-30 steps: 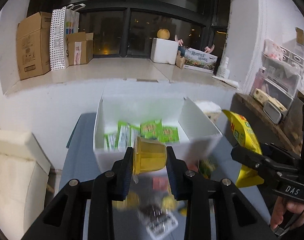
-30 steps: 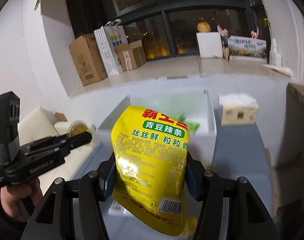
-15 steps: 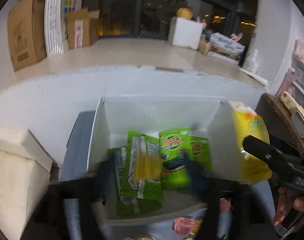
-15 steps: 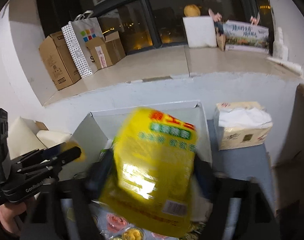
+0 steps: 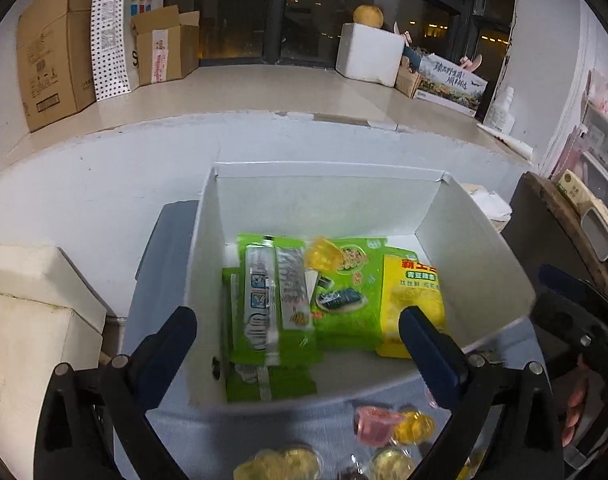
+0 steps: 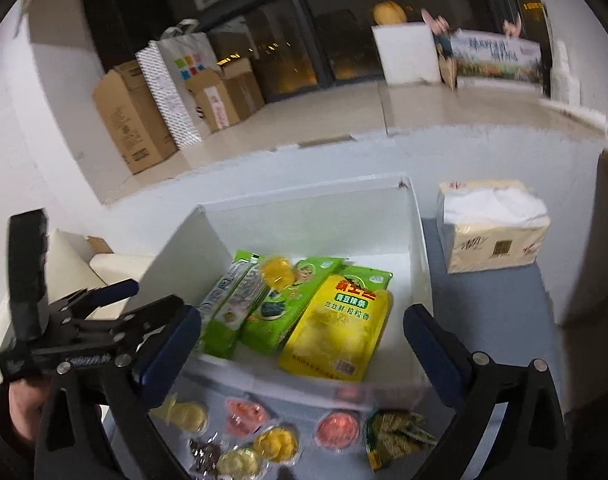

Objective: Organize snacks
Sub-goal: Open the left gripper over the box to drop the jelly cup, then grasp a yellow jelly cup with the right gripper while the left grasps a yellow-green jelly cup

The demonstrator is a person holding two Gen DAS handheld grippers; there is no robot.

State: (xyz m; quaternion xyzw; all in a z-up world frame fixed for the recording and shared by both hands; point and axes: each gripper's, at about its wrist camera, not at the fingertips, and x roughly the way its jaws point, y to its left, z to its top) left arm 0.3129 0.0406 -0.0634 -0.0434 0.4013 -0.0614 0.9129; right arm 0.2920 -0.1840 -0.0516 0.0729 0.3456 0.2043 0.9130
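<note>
An open white box [image 5: 476,248] holds several green snack packs [image 5: 272,292]. A yellow jelly cup [image 5: 322,254], blurred, sits on top of them, and a yellow bag [image 5: 414,292] lies at the box's right side. My left gripper [image 5: 298,334] hangs open over the box's near edge, holding nothing. In the right wrist view the same cup [image 6: 278,270] and bag [image 6: 338,328] lie inside the box [image 6: 312,216]. My right gripper [image 6: 302,336] is above the near wall, its jaws opening with nothing gripped between them.
Several loose jelly cups [image 6: 264,440] and a green-yellow packet [image 6: 396,436] lie on the blue-grey table in front of the box. A tissue pack [image 6: 492,228] stands to its right. White cushions [image 5: 32,320] are at the left, and cardboard boxes [image 5: 52,68] sit on the far ledge.
Both grippers moved forward over the box and opened. The jelly cup left the left gripper and the yellow bag left the right one; both now lie in the box.
</note>
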